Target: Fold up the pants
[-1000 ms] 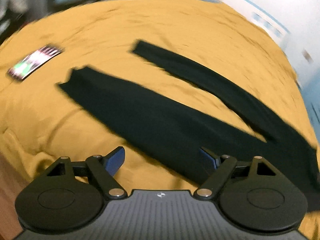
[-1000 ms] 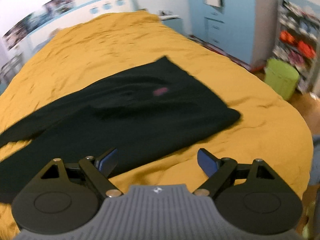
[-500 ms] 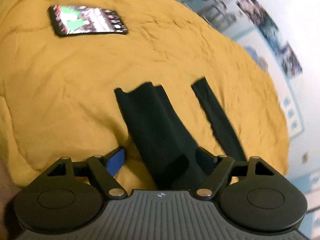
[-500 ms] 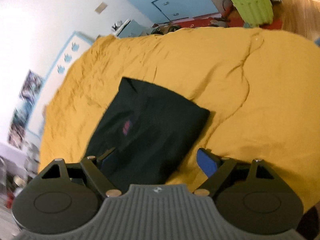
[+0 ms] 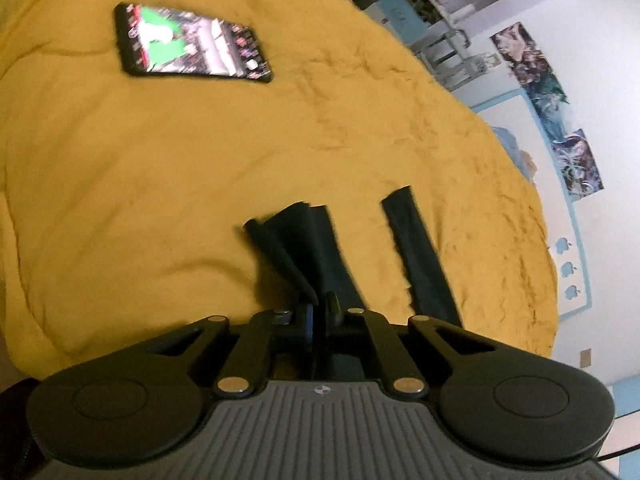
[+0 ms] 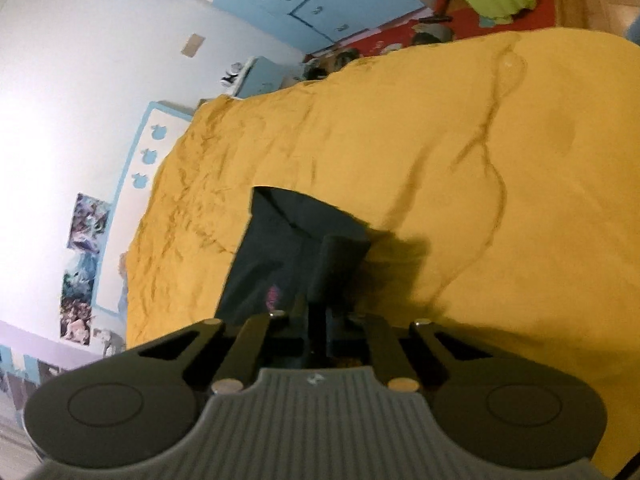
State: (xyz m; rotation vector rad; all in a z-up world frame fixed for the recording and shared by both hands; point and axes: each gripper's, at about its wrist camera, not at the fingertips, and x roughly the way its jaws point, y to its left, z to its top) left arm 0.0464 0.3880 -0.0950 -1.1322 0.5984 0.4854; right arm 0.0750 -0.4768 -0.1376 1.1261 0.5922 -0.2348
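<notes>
The left gripper [image 5: 318,312] is closed on the near leg of the black pants [image 5: 316,240], the cloth being pinched and raised into a ridge; the other leg [image 5: 416,252] lies flat just beside it. The right gripper [image 6: 318,320] is clamped on the near waist corner of the pants [image 6: 272,256]. The pants are spread on the yellow bedspread [image 5: 160,160], a lit phone [image 5: 188,46] lying farther off. The first fold appears begun; next, the held edge would need carrying over onto the far leg.

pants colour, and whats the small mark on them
Black pants, with a small pink mark near the waist end. It shows best in the right wrist view.
</notes>
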